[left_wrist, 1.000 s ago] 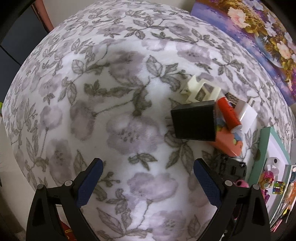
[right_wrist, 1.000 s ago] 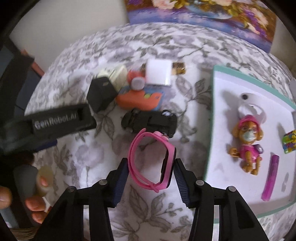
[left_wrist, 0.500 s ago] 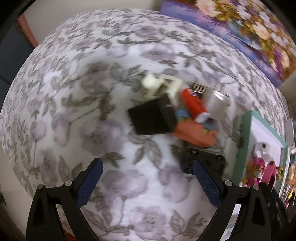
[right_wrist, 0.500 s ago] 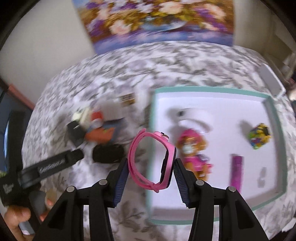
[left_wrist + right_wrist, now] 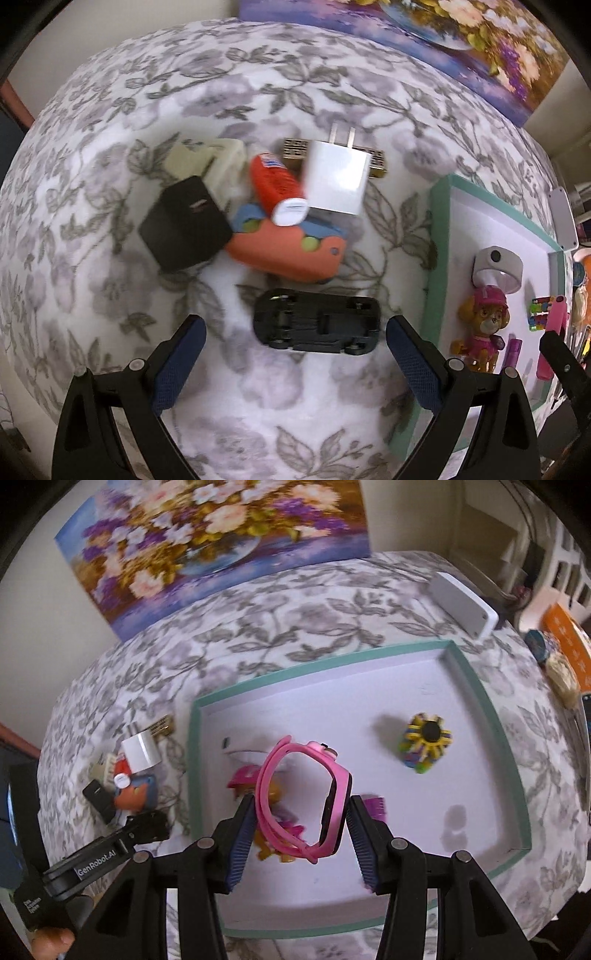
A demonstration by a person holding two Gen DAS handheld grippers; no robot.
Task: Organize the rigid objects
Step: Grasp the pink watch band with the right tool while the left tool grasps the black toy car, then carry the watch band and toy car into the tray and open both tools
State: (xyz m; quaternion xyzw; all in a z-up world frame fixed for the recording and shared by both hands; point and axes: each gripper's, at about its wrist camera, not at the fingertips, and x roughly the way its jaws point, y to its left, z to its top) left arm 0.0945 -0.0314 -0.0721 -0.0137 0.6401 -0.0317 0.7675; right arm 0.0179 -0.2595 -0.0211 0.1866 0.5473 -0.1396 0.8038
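My right gripper [image 5: 301, 829] is shut on a pink watch [image 5: 304, 797] and holds it above the teal-rimmed white tray [image 5: 480, 698]. The tray holds a pink pup figure [image 5: 484, 328], a white watch [image 5: 498, 266], a colourful block toy [image 5: 424, 742] and a purple stick [image 5: 375, 806]. My left gripper [image 5: 295, 365] is open and empty, its jaws either side of an upturned black toy car [image 5: 317, 321]. Beyond the car lie an orange case [image 5: 288, 247], a black charger [image 5: 184, 225], a red tube [image 5: 277, 184], a white plug [image 5: 338, 181] and a cream piece [image 5: 207, 158].
A floral cloth [image 5: 110, 110] covers the table. A flower painting [image 5: 214, 539] leans at the back. A white box [image 5: 461, 603] lies behind the tray. Orange and other items [image 5: 565, 646] sit at the far right edge.
My right gripper carried the pink watch from beside the black car to above the tray. My left gripper moved right and forward, so the black car now lies between its jaws.
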